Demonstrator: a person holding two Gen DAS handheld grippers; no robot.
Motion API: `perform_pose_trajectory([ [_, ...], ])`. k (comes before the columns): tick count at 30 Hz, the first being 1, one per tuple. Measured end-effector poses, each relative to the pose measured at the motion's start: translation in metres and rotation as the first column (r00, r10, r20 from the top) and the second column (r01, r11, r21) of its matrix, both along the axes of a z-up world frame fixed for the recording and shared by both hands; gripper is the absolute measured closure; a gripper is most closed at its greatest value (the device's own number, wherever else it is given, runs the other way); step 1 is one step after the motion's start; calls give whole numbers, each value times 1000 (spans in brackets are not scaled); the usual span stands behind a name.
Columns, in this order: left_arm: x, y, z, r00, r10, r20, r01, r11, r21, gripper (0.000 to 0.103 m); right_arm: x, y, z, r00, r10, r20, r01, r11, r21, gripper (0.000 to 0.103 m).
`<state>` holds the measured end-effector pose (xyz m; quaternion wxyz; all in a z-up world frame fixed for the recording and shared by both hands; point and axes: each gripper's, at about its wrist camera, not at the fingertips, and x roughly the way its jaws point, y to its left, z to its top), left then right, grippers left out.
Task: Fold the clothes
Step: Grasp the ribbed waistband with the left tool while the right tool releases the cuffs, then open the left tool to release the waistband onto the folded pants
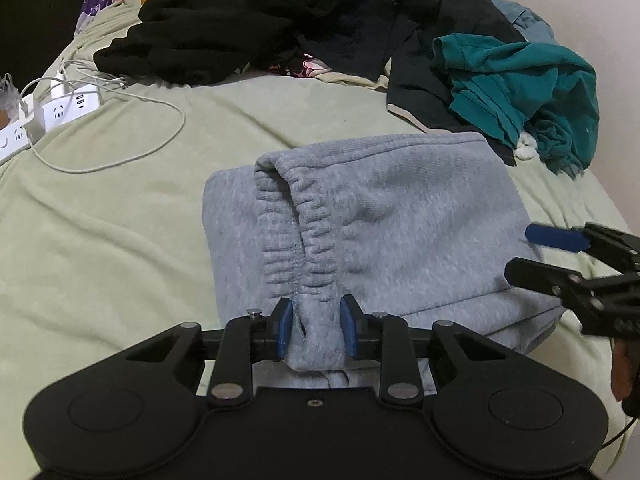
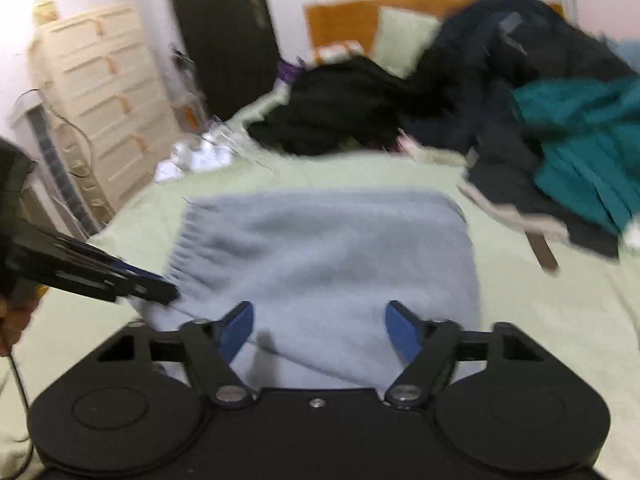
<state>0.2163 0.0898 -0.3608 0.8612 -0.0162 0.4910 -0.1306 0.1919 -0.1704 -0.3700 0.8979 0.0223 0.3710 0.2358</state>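
A folded grey sweat garment (image 1: 400, 220) (image 2: 320, 248) lies on the pale green bed sheet (image 1: 100, 240), its elastic waistband running toward me. My left gripper (image 1: 317, 330) is shut on the near end of that waistband fold, blue pads pressing the cloth from both sides. It shows in the right wrist view as a dark left gripper (image 2: 168, 292) at the garment's left corner. My right gripper (image 2: 320, 330) stands open just above the garment's near edge, nothing pinched between its blue pads. From the left wrist view the right gripper (image 1: 522, 254) hovers at the garment's right side.
A heap of black clothes (image 1: 208, 36) and a teal garment (image 1: 520, 88) lie at the far side of the bed. A white power strip (image 1: 60, 110) with a looping cable (image 1: 160, 148) sits at the left. A cream drawer chest (image 2: 108, 92) stands beyond the bed.
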Motion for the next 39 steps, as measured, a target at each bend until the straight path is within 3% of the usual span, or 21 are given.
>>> perform_pose_trajectory([
  [6, -14, -4, -3, 1000, 14, -18, -13, 999, 41, 65, -14, -8, -18, 999, 5, -45, -6, 1000, -19, 63],
  [15, -20, -14, -19, 1000, 15, 20, -17, 994, 110, 64, -4, -5, -40, 999, 41, -28, -42, 998, -46, 62],
  [17, -20, -12, -17, 1000, 23, 14, -24, 994, 103, 62, -5, -3, -40, 997, 80, -14, -80, 994, -72, 62],
  [22, -21, -13, -10, 999, 30, 26, -33, 993, 112, 61, 6, -10, -20, 993, 99, -66, -101, 995, -18, 61],
  [23, -22, -13, -6, 999, 35, 37, -39, 993, 110, 63, 7, -9, -5, 993, 111, -44, -112, 994, -10, 61],
  [26, -33, -6, 21, 986, 71, 153, -71, 997, -2, 66, 14, 1, 16, 987, 155, 33, -155, 988, -15, 61],
  [28, -40, -7, 41, 966, 93, 241, -98, 995, 8, 69, 29, 10, 22, 983, 172, 63, -171, 985, -26, 62],
  [30, -41, -10, 47, 959, 81, 270, -83, 997, -6, 69, 44, 17, 26, 980, 178, 90, -176, 984, -30, 67],
  [33, -37, -21, 50, 957, 37, 289, -23, 999, -49, 72, 75, 24, 22, 981, 168, 101, -169, 986, 0, 70],
  [35, -34, -28, 45, 961, 0, 277, 9, 999, -31, 82, 90, 27, 16, 982, 165, 89, -166, 986, 8, 70],
  [39, -23, -39, 14, 983, -40, 178, 33, 999, 40, 90, 116, 35, -5, 984, 174, 37, -174, 985, -23, 71],
])
